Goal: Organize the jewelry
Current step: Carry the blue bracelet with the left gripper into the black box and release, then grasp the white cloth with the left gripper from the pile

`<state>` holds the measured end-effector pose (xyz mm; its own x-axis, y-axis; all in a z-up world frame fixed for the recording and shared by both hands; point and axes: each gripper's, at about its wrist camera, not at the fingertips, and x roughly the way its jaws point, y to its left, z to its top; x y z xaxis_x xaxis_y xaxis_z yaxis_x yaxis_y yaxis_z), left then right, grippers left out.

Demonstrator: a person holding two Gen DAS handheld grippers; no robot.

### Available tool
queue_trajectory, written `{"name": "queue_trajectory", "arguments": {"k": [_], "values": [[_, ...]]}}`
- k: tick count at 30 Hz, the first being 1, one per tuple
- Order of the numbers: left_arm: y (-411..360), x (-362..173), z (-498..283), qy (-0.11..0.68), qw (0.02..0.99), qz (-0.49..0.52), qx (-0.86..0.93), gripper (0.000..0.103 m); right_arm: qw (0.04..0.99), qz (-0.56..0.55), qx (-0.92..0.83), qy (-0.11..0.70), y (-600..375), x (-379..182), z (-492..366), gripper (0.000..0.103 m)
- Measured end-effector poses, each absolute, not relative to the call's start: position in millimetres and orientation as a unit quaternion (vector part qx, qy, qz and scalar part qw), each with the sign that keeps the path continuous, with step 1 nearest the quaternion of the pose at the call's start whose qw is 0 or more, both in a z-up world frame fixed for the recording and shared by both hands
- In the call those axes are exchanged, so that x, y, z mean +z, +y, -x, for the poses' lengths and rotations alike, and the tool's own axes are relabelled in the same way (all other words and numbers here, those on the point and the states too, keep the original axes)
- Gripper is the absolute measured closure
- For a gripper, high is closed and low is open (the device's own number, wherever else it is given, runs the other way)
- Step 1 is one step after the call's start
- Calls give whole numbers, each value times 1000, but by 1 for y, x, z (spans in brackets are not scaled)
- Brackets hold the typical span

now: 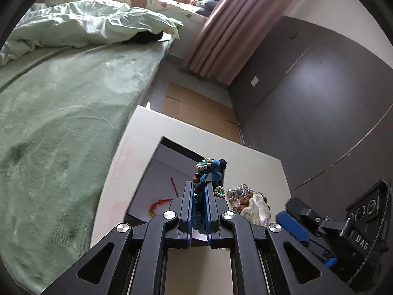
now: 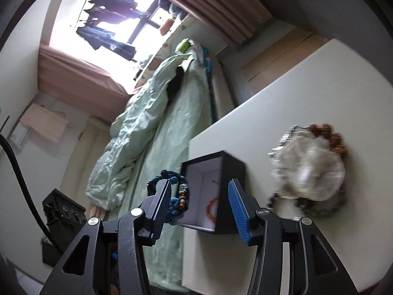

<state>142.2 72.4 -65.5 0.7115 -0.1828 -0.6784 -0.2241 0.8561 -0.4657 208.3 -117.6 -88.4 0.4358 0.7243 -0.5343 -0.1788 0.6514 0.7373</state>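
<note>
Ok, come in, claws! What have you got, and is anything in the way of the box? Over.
Left claw shut on blue beaded bracelet. Right claw open, empty. Black box open, red bracelet inside. Jewelry pile beside box, path clear.

1. Bracelet (image 1: 208, 172): blue knotted cord with cream, teal and orange beads.
2. Box (image 2: 221, 196): black outside, white lining; a red-orange string piece (image 1: 159, 202) lies inside.
3. Jewelry pile (image 2: 312, 167), at 3 o'clock of the box: silver, brown beads, clear whitish wrap.
4. Table (image 1: 258, 162): plain cream.
5. Bedding (image 1: 61, 110): pale green.
6. Curtain (image 1: 221, 36), at 12 o'clock: dusty pink.
7. Gripper pads (image 2: 237, 211): ribbed blue on black.
</note>
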Motion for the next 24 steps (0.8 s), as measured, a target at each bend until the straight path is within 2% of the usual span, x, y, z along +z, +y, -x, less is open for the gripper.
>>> {"name": "queue_trajectory", "arguments": {"k": [5, 7, 9, 10, 11, 16, 24], "values": [[68, -65, -144, 378, 888, 261, 20, 95, 803, -293, 270, 443, -142, -81, -204, 54], [66, -69, -151, 394, 882, 258, 21, 89, 806, -293, 266, 440, -151, -79, -202, 54], [64, -77, -159, 418, 871, 258, 26, 73, 808, -293, 261, 439, -160, -77, -202, 54], [64, -79, -160, 424, 867, 259, 30, 52, 810, -293, 258, 438, -162, -76, -202, 54], [63, -81, -160, 426, 866, 261, 32, 38, 811, -293, 256, 438, -166, -76, -203, 54], [52, -72, -155, 406, 880, 247, 28, 30, 814, -296, 244, 435, -184, -73, -204, 54], [15, -65, -164, 407, 891, 200, -15, 29, 817, -299, 222, 440, -210, -72, -207, 54]]}}
